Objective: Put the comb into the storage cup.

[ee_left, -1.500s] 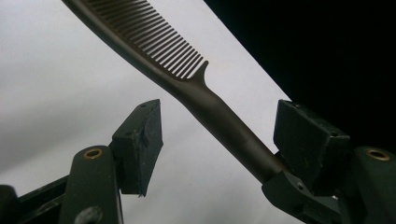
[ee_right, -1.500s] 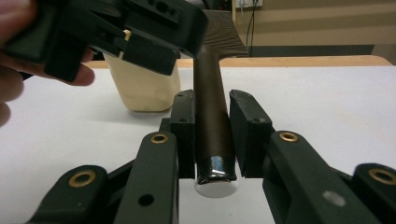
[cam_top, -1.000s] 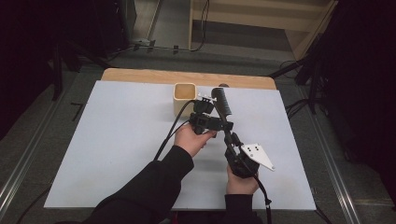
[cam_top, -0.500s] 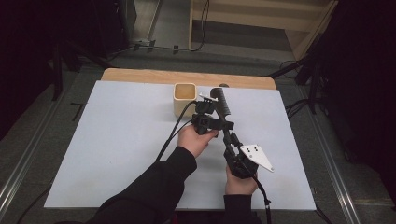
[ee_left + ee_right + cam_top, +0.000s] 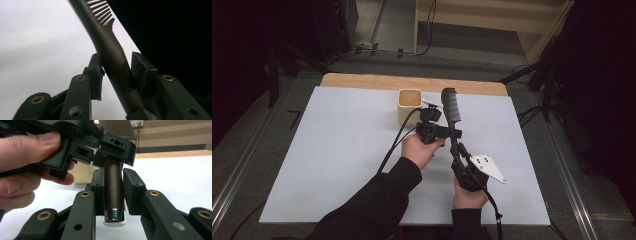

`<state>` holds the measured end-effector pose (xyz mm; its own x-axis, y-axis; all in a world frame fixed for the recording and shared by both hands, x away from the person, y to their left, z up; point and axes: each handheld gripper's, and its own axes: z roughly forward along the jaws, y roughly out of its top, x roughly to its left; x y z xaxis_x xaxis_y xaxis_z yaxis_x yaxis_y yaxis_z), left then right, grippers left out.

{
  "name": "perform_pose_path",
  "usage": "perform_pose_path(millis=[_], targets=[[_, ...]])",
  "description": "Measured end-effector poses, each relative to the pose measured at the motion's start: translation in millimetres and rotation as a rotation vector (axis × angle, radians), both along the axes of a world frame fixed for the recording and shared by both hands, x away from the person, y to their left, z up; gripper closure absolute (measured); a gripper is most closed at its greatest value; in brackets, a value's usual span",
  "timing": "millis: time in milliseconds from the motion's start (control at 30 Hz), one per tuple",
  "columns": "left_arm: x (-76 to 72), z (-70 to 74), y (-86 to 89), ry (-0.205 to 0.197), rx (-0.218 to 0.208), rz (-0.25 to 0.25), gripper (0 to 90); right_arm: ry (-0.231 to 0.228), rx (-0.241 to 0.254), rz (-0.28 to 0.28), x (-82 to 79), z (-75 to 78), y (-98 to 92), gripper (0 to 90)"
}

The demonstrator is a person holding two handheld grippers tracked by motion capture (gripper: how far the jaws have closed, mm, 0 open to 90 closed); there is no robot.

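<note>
Dim room, one white-covered desk (image 5: 337, 150): one cup, one comb, two grippers.

On the desk stand a single cream square cup (image 5: 410, 104) at the far middle and, just right of it, one dark comb (image 5: 451, 112) held in the air above the desk. The comb's long axis runs near to far, its toothed end pointing away from the person toward the far edge, its handle toward them. The left gripper (image 5: 443, 133) comes in from the left across the handle; its jaws have just been closing and now pinch the handle. The right gripper (image 5: 457, 150), nearer the person, has its jaws clamped on the handle's metal-capped end (image 5: 114, 216).
</note>
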<state>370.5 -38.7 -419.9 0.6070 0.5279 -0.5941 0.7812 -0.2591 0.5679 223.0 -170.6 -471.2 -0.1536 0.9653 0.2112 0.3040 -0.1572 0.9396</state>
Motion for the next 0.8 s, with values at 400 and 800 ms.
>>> perform_pose_path(millis=[400,800], targets=[[1.6,-0.3,2.7,0.026,-0.024,-0.024,69.7,0.023,-0.005,0.021,2.2,-1.1,0.4,69.9],[3.6,2.8,9.2,0.027,-0.051,-0.039,72.7,0.042,-0.02,0.074,6.8,5.2,3.0,64.5]])
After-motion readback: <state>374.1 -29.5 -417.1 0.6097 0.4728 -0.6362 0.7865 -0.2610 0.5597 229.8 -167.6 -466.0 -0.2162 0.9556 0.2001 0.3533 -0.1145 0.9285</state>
